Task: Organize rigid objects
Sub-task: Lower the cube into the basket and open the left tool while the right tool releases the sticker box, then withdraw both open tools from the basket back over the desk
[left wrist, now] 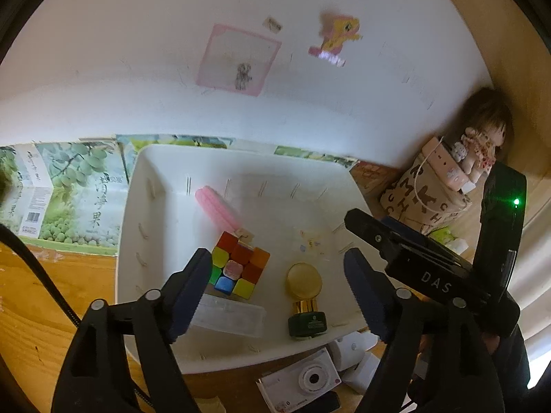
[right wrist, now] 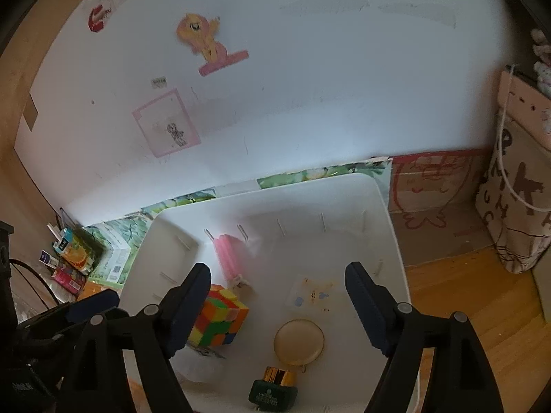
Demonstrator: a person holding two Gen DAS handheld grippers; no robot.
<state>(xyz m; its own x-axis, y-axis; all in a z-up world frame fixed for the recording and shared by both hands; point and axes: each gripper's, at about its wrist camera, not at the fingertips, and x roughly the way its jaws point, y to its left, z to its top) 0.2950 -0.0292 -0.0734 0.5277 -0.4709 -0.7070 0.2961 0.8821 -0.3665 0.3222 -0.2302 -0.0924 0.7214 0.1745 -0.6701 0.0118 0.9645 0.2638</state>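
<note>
Left gripper (left wrist: 279,287) is hanging over the white bin (left wrist: 137,206) with its jaws spread wide and nothing between the pads; the puzzle cube (left wrist: 239,265) is lying just past the left finger, inside the bin. From this left wrist view, the clear plastic case (left wrist: 230,315) is sitting at the bin's near wall, touching or nearly under the cube, the pink ribbed bar (left wrist: 217,208) is leaning toward the far wall, and the gold round tin (left wrist: 304,280) is resting just behind the dark green jar (left wrist: 307,323) with its gold neck. The right gripper (left wrist: 413,268) is crossing in from the right, close beside the left one's right finger. That closeness is the main risk, I judge: two claws working over one bin could knock together, or a finger dropping for the cube could nudge the case. A boxed camera (left wrist: 306,378) is waiting outside the bin, on the wooden desk (left wrist: 51,309). The hand is pointing the claw steeply down and forward.

Seen from the right wrist, the right gripper (right wrist: 279,306) is also standing wide and empty, tilted down over the same white bin (right wrist: 396,241). The tin (right wrist: 299,342) and the jar (right wrist: 273,392) are lying near the middle of its gap but below the pads, not touched. The cube (right wrist: 220,320) is partly hidden behind its left finger. A careless descent could tip the jar or clip the bin's wall, in my judgement.
</note>
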